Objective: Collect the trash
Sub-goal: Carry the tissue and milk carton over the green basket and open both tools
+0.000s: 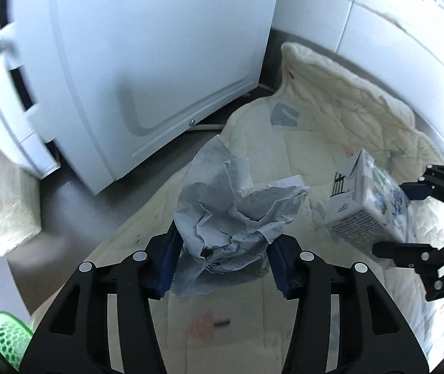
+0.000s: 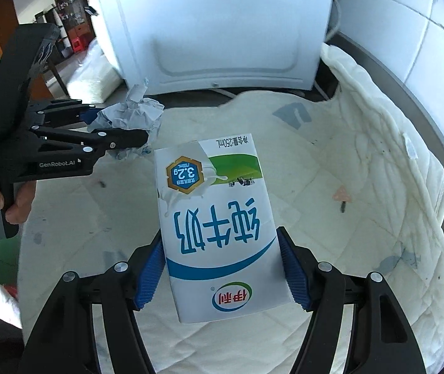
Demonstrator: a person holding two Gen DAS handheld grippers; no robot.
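Observation:
My left gripper [image 1: 222, 261] is shut on a crumpled grey-blue paper [image 1: 237, 205] and holds it above a cream quilted mat [image 1: 253, 327]. My right gripper [image 2: 222, 271] is shut on a white and blue milk carton [image 2: 215, 224], held above the same mat [image 2: 346, 280]. In the left wrist view the carton [image 1: 365, 205] sits to the right between the right gripper's fingers [image 1: 408, 249]. In the right wrist view the left gripper [image 2: 122, 127] holds the paper [image 2: 134, 112] at the upper left.
A white appliance [image 1: 144, 62] stands behind the mat, also seen in the right wrist view [image 2: 215, 25]. A green mesh basket [image 1: 10, 339] shows at the lower left. A white tiled wall [image 1: 377, 15] runs at the right. A small dark bit [image 2: 343, 207] lies on the mat.

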